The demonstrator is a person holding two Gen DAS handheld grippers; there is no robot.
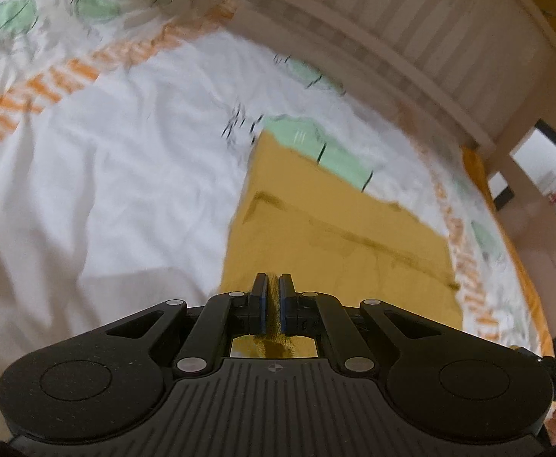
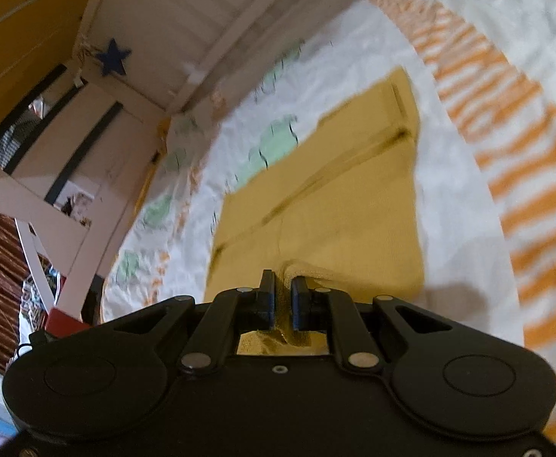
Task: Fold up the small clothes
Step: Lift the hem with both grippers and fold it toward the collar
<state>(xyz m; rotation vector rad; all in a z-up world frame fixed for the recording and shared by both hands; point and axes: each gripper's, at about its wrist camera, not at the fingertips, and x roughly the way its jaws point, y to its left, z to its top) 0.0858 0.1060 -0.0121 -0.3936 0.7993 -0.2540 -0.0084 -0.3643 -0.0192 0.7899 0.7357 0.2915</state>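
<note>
Garment: a small mustard-yellow knitted cloth garment (image 1: 338, 228) lies spread on a white bedsheet printed with green shapes and orange stripes (image 1: 106, 175), on a bed beside a white slatted wooden rail (image 1: 430, 38).

Left tool: the black two-finger left tool (image 1: 273, 289) has its jaws nearly together, pinching a thin ridge of the yellow fabric at the garment's near edge.

Right tool: the black two-finger right tool (image 2: 283, 293) is clamped on a thicker bunch of the same near edge; a small fold of cloth bulges up just beyond its fingertips.

Where the garment sits: the near hem is inside both tools, while the rest of the cloth stretches away from them toward the rail. A dark seam or hem line crosses it midway.

Step in hand: I judge this to be the lift of the near edge, ready to carry it over to the far edge.

Doing it well: both tools should rise level and together, keep the held edge taut between them so it does not sag, and carry it straight over so the corners meet.

Risk: the right grip looks bunched, so that corner may land crumpled.

View: both pictures are motion-blurred, so whether the far edge lies fully flat I cannot tell.
</note>
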